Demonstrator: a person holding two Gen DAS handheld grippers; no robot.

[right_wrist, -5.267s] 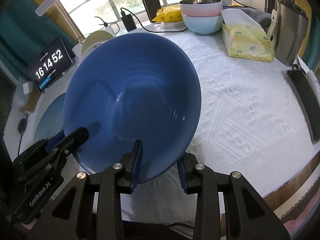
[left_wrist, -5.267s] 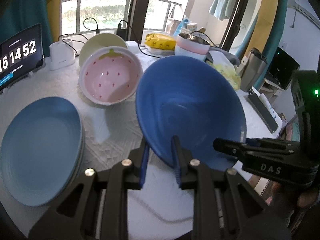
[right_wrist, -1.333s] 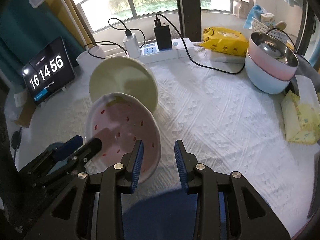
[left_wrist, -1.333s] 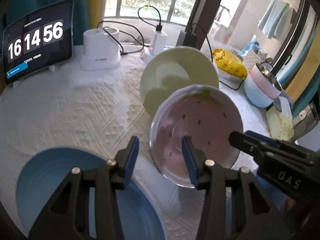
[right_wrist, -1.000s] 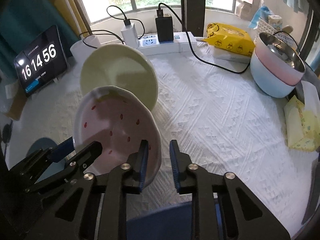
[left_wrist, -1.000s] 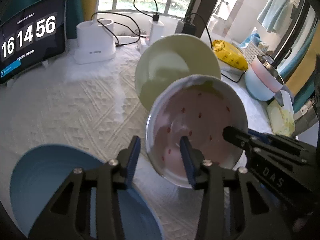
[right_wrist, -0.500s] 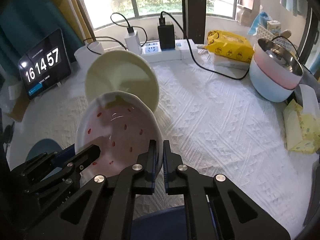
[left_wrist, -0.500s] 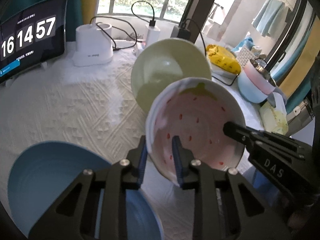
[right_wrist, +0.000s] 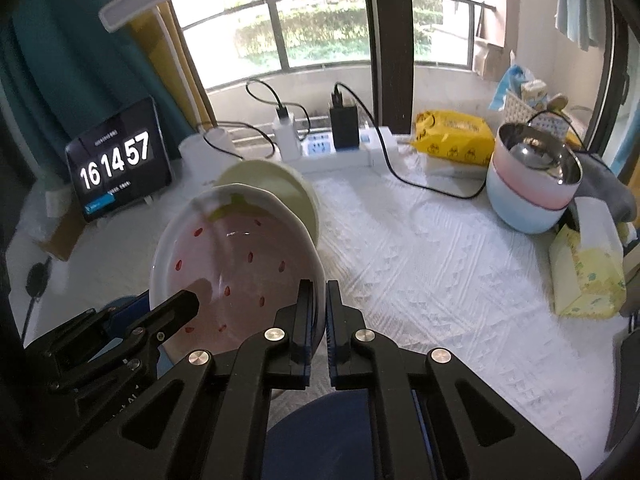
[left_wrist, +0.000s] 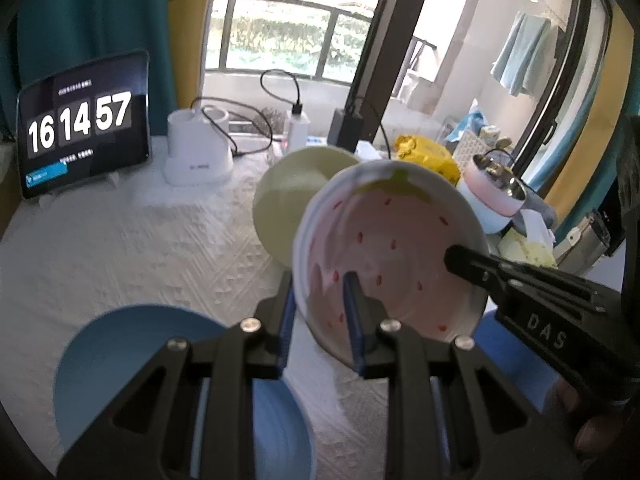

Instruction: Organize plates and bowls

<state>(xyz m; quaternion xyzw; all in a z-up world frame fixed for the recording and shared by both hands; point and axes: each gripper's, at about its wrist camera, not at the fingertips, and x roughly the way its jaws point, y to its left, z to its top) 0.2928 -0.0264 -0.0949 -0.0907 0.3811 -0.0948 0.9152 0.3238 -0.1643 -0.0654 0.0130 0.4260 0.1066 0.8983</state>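
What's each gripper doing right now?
Left gripper: shut on the rim of the strawberry bowl.
Right gripper: shut on the same bowl's opposite rim.

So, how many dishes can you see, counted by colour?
Pink strawberry bowl: 1
Pale yellow bowl: 1
Light blue plate: 1
Dark blue bowl: 1
Pink and blue pot: 1
Total: 5
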